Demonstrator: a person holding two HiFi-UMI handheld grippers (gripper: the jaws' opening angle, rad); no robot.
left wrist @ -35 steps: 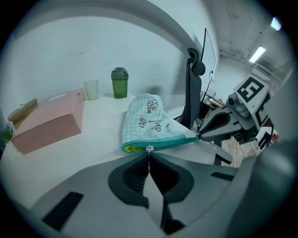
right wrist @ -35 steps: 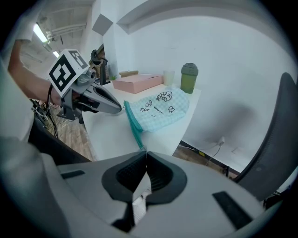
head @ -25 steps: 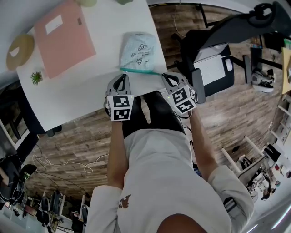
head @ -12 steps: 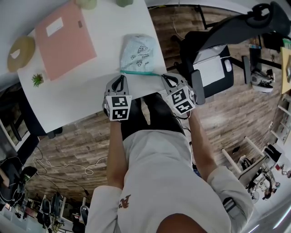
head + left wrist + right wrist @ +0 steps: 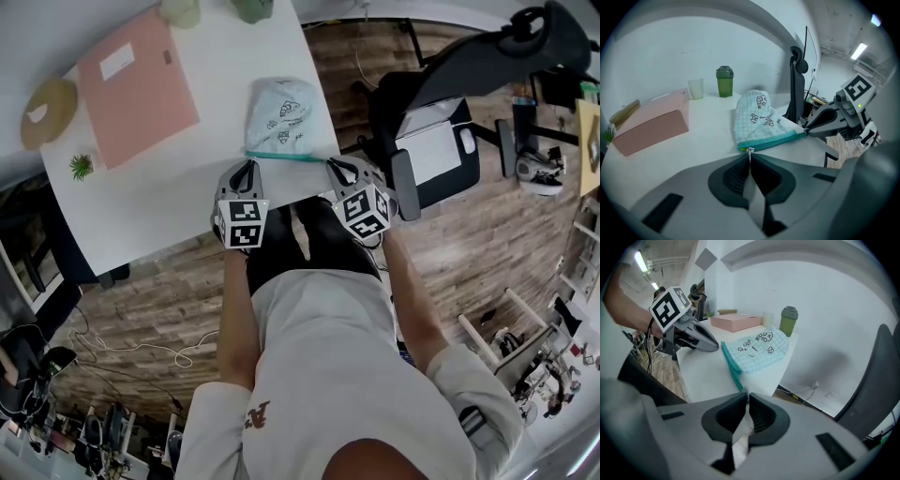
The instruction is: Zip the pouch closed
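A pale blue checked pouch [image 5: 281, 114] lies on the white table [image 5: 178, 187], its teal zipper edge [image 5: 286, 156] toward the front edge. My left gripper [image 5: 248, 169] is at the zipper's left end, shut on the small metal zipper pull [image 5: 749, 151]. My right gripper [image 5: 330, 166] is at the right end, shut on the pouch's teal end corner [image 5: 741, 386]. In the left gripper view the pouch [image 5: 758, 117] stands puffed up, with the right gripper [image 5: 808, 132] pinching its far corner. The right gripper view shows the left gripper [image 5: 717, 347] at the pouch's [image 5: 757, 350] other end.
A pink flat box [image 5: 136, 84], a green bottle [image 5: 251, 9], a pale cup [image 5: 178, 11], a round wooden piece [image 5: 47, 98] and a small plant [image 5: 80, 166] sit farther back on the table. A black office chair [image 5: 441, 122] stands just right of the table.
Only the view has shifted a little. Both grippers stay shut at the two ends of the zipper, and the pouch lies where it was.
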